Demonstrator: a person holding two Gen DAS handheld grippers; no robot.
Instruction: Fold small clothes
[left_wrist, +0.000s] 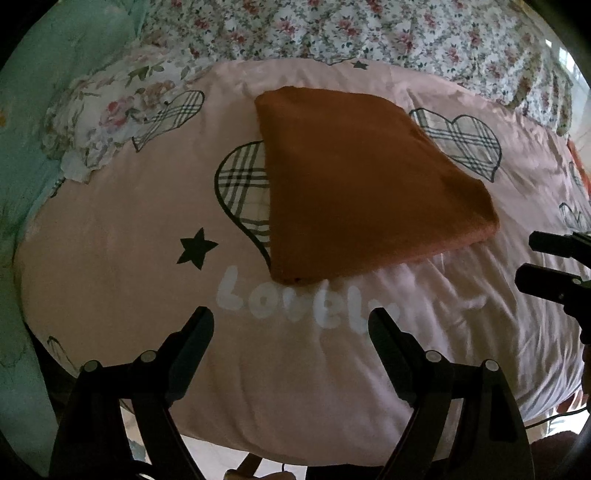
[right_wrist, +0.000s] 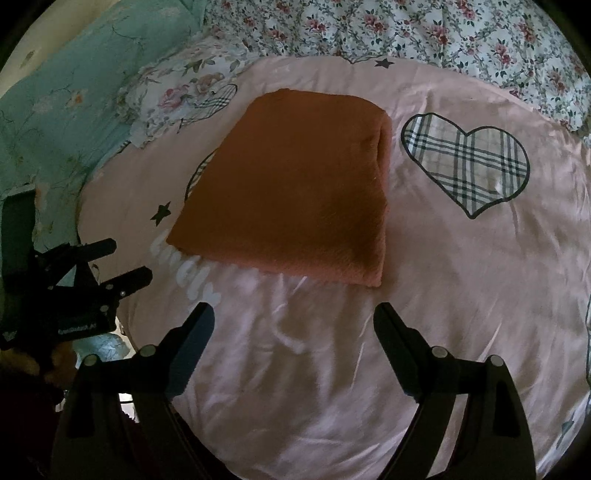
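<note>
A rust-orange cloth (left_wrist: 362, 181) lies folded into a flat rectangle on the pink bed sheet (left_wrist: 129, 280); it also shows in the right wrist view (right_wrist: 295, 192). My left gripper (left_wrist: 291, 321) is open and empty, hovering just short of the cloth's near edge. My right gripper (right_wrist: 293, 317) is open and empty, also just short of the near edge. The right gripper also shows at the right edge of the left wrist view (left_wrist: 546, 258), and the left gripper at the left of the right wrist view (right_wrist: 122, 262). Neither touches the cloth.
The pink sheet (right_wrist: 461, 277) carries plaid hearts (right_wrist: 469, 162), black stars and the word "Lovely" (left_wrist: 303, 299). A floral quilt (left_wrist: 351, 29) lies bunched behind it, and a teal floral cover (right_wrist: 74, 92) at the left. The bed's front edge is below my left gripper.
</note>
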